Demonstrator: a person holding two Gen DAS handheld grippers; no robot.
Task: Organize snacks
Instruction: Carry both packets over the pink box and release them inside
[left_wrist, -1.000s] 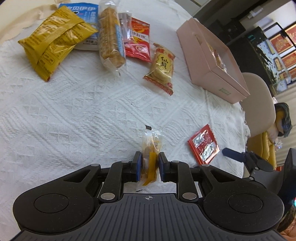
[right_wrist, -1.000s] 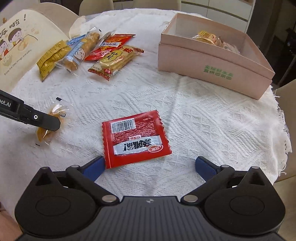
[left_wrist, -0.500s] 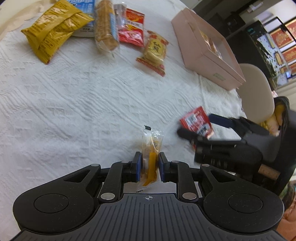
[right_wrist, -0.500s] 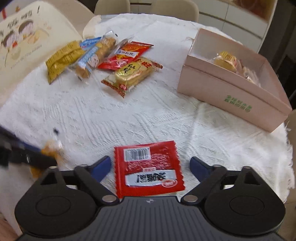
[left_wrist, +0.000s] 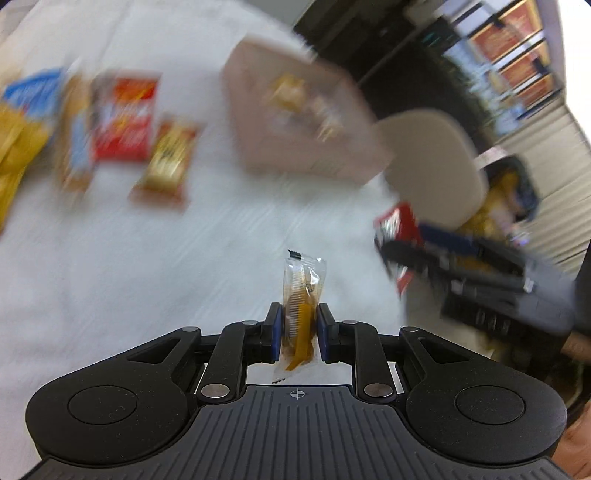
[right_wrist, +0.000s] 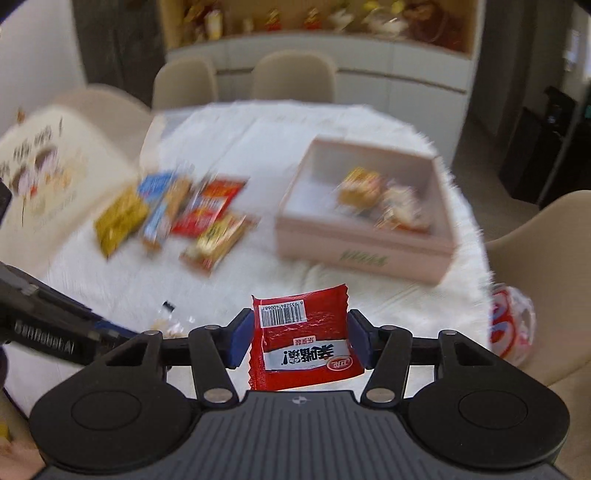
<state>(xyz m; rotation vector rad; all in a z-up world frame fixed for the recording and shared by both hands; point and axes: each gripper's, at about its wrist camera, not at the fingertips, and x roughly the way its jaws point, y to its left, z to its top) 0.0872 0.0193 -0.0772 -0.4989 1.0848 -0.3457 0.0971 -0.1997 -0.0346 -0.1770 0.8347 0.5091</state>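
Note:
My left gripper is shut on a small clear packet with an orange-brown snack inside, held upright above the white tablecloth. My right gripper has a red packet with a barcode between its blue pads; the jaws are closing, the pads press its side edges, and it hangs off the table. The left wrist view shows that red packet at the right, blurred. The pink box stands open beyond, with a few wrapped snacks inside.
Several loose snack packs lie at the table's far left, beside a cream printed bag. Beige chairs ring the round table. A red-and-white plastic bag sits past the right table edge. The scene is motion-blurred.
Both grippers have risen from the table. The right jaws narrowed from wide open onto the red packet and lifted it. The left keeps its small packet, now held in the air.

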